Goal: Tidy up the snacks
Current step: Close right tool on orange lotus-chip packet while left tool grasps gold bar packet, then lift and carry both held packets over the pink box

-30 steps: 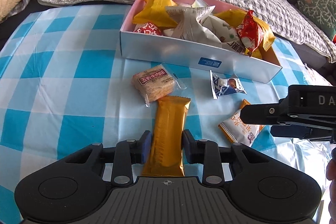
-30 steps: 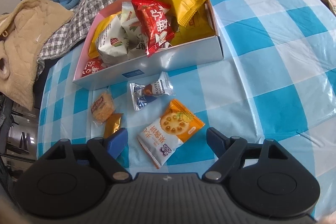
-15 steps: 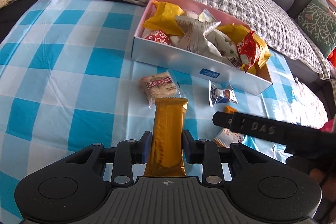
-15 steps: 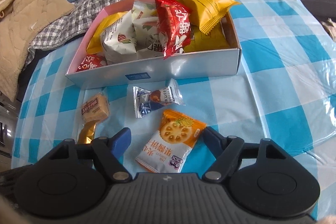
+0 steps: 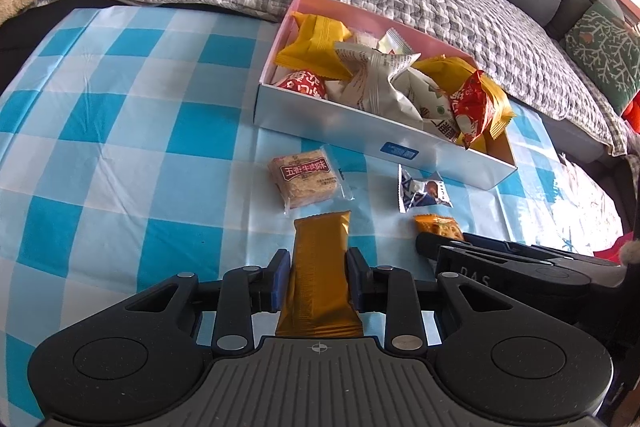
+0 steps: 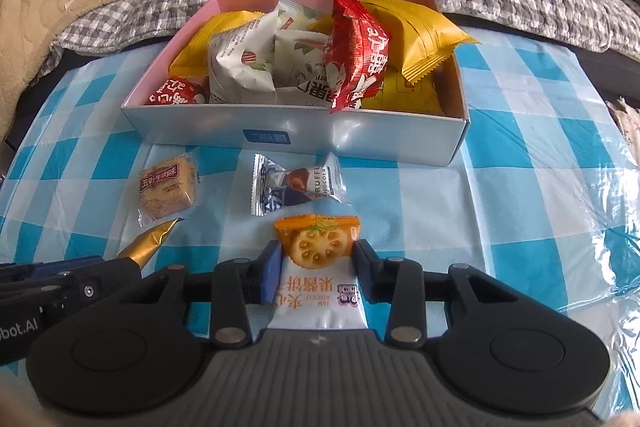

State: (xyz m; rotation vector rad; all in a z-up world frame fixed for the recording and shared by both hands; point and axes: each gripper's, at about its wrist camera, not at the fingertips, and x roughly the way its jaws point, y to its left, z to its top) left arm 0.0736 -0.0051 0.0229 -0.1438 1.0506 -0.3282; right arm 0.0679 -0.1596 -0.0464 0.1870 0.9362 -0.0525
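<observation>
Gold foil fills the middle of the left wrist view: the gold bar (image 5: 320, 279) runs lengthwise straight out from our left gripper (image 5: 319, 277), its long axis in line with the fingers (image 5: 279, 277), which are closed on its two long edges about midway along, so the far end sticks out toward the box (image 5: 384, 143). The box lies ahead and a little to the right, its pale blue front wall facing us, already heaped with yellow, white and red packets. Between the bar's tip and that wall sit the brown biscuit square (image 5: 306, 179) and, further right, the truffle chocolate (image 5: 422, 189), both loose on the blue-checked desk (image 5: 132, 131). We judge the next move turns on lifting the bar up and forward over that front wall. In the right wrist view, the jam biscuit packet (image 6: 318, 267) lies the same way, long axis along our right gripper (image 6: 317, 267), orange end with the round biscuit picture pointing ahead, white end back under the camera. The fingers (image 6: 270, 273) have just been closing and now press its sides, so we read it as gripped. The box is straight ahead here, with the truffle chocolate just beyond the packet's tip, directly in the path. The left gripper shows at the lower left edge, the gold tip poking out. Both hands seem about equally near the box.
</observation>
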